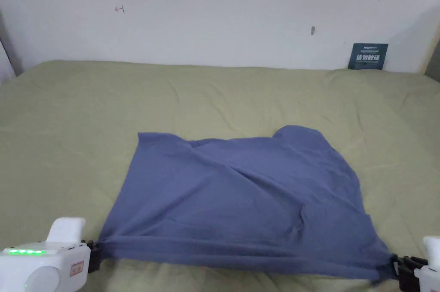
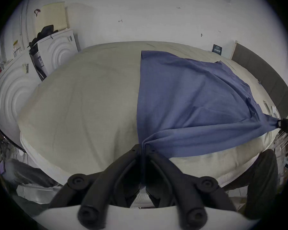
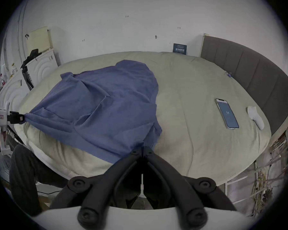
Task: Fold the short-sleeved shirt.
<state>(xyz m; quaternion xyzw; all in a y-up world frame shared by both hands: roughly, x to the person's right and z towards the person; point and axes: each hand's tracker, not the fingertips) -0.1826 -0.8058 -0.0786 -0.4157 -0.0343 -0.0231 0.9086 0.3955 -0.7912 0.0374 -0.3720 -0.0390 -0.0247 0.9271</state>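
A blue short-sleeved shirt (image 1: 240, 194) lies spread and wrinkled on the green bedcover (image 1: 86, 112), its near edge pulled taut between my two grippers. My left gripper (image 1: 95, 250) is shut on the shirt's near left corner at the bed's front edge; in the left gripper view (image 2: 143, 146) both jaws pinch the bunched cloth (image 2: 198, 100). My right gripper (image 1: 397, 265) is shut on the near right corner; the right gripper view (image 3: 142, 148) has the jaws closed on the shirt (image 3: 103, 104). The far part of the shirt rests flat on the bed.
A phone (image 3: 226, 113) and a white sock (image 3: 255, 120) lie on the bed to the right of the shirt. A grey headboard (image 3: 256, 77) runs along the right side. White appliances (image 2: 56, 51) stand left of the bed. A dark card (image 1: 368, 56) leans on the wall.
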